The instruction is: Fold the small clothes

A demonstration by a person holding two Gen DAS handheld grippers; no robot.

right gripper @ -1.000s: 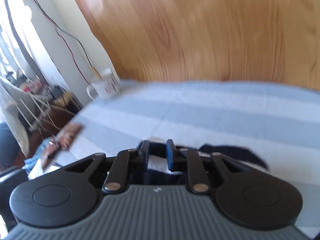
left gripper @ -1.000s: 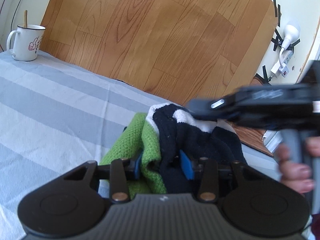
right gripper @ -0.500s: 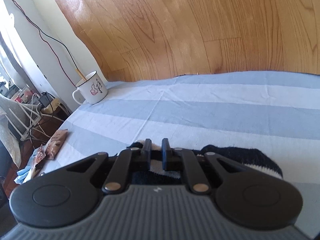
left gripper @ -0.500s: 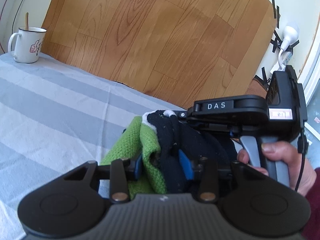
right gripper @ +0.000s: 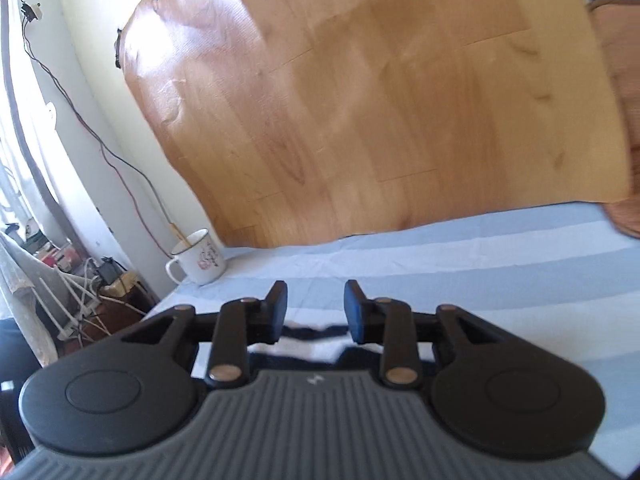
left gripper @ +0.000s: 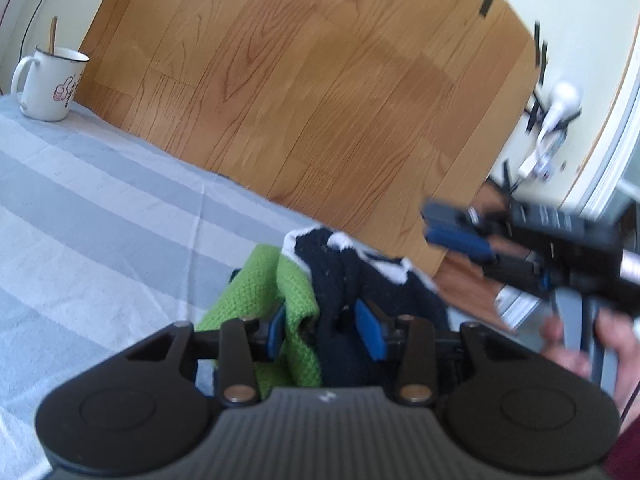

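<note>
Left gripper (left gripper: 322, 330): pinching the bunched small clothes (left gripper: 352, 276), a green knit piece (left gripper: 260, 280) and a navy-and-white knit piece (left gripper: 360, 268), both pressed between the blue pads. Keeping the bundle gathered and raised slightly off the striped cloth (left gripper: 100, 208), apparently so the folded layers are not springing apart.

Right gripper (right gripper: 316, 310): jaws opening, nothing between them; only bare striped cloth (right gripper: 480, 256) showing through the gap. Navy-and-white fabric (right gripper: 312, 334) lying just below and behind the fingertips, not pinched. In the left wrist view, appearing blurred and clear of the bundle, off to its right, gripped by a hand (left gripper: 592, 344).

Reading this as a release step: letting go of one edge while the other side is anchoring the garment.

Mug (left gripper: 48, 80) standing well apart at the far corner of the cloth, against the wood-grain panel (left gripper: 300, 80); no interference expected.

Next: probably re-gripping or lowering the bundle flat.
</note>
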